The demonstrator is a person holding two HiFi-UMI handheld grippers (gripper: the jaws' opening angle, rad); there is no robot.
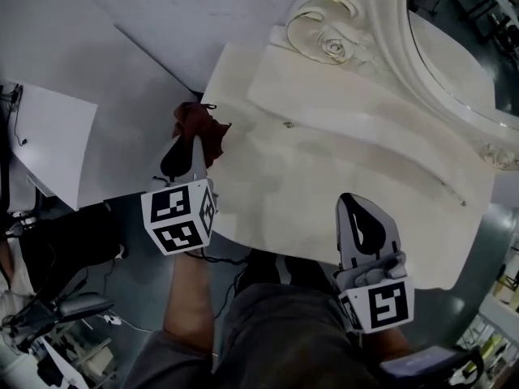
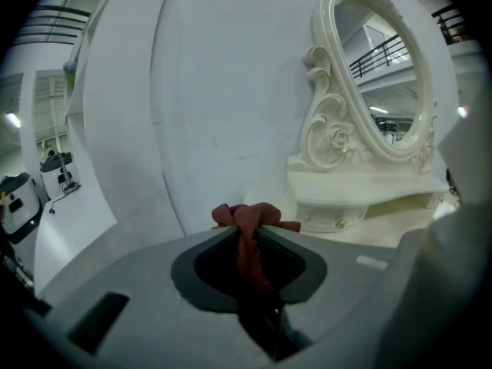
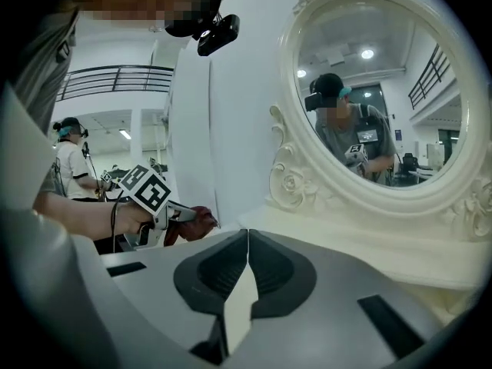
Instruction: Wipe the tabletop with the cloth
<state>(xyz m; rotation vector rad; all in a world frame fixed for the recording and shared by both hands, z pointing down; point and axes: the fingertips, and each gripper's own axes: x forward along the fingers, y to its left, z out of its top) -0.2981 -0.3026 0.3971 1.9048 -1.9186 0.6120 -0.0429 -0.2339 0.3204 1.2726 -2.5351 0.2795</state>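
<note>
Left gripper (image 2: 247, 235) is pinching the dark red cloth (image 1: 204, 126) between nearly closed jaws, and a bunched tuft is sticking out past the tips. The cloth is sitting at the left edge of the white tabletop (image 1: 340, 177); I cannot tell whether it is pressing on the surface. Right gripper (image 1: 350, 203) is pointing across the tabletop's near edge, jaws meeting at the tips with nothing between them. An ornate mirror (image 1: 454, 63) is standing at the tabletop's far side.

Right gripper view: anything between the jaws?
No, the right gripper has its jaws closed tip to tip with nothing between them.
</note>
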